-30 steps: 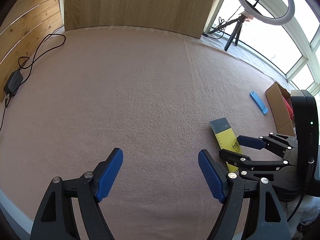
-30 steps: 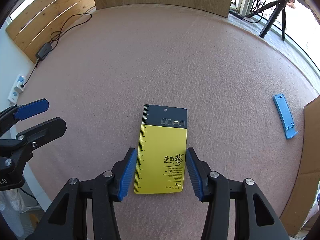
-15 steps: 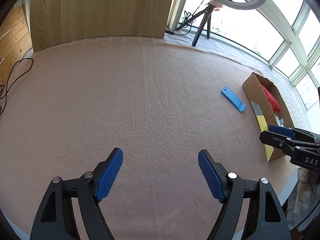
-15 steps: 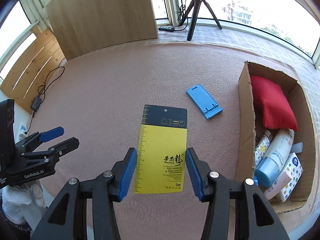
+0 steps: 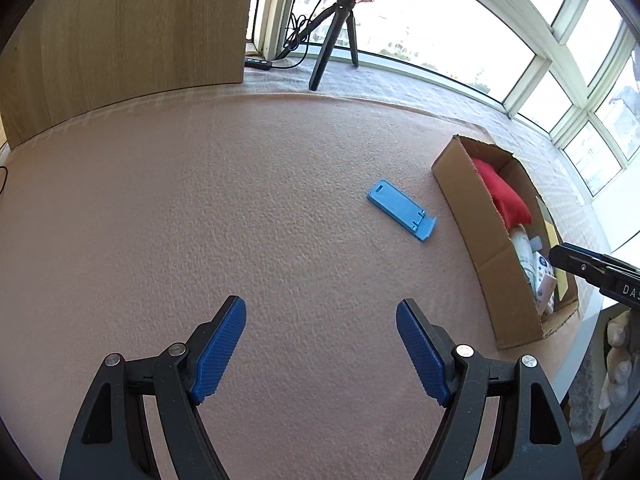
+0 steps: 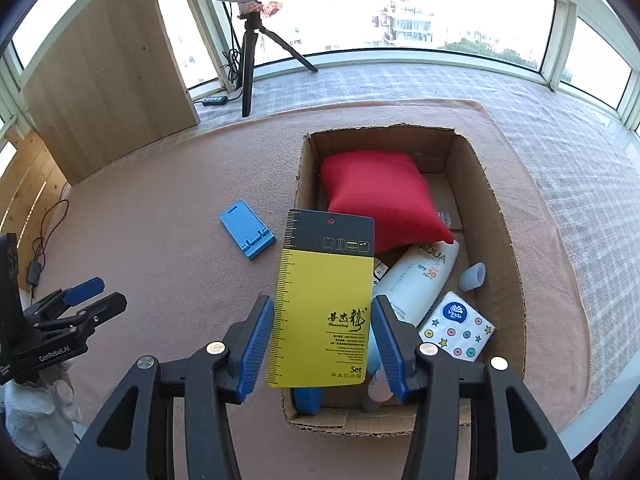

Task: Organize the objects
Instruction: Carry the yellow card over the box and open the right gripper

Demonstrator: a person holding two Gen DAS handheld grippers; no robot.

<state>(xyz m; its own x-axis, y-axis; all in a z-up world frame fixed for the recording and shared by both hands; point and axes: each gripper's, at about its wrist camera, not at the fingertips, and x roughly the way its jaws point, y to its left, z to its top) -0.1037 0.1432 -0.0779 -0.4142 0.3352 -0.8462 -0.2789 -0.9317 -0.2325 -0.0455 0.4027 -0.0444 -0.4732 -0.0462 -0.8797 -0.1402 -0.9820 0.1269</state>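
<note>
Covering the table, a pink felt mat [image 5: 208, 208] lies bare at centre frame. My right gripper [image 6: 322, 340] clamps a yellow-and-black ruler card [image 6: 322, 312] over the open cardboard box's [image 6: 496, 216] near-left corner; my left gripper [image 5: 320, 352] hangs spread wide, empty. A blue plastic phone stand [image 5: 402, 209] lies left of the box, windows [image 6: 400, 8] behind.

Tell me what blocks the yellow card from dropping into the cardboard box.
No lid or flap covers the cardboard box. The right gripper holds the yellow card over its near left part. Directly beneath lie a sunscreen bottle and a red cushion, so it would land on those.
</note>
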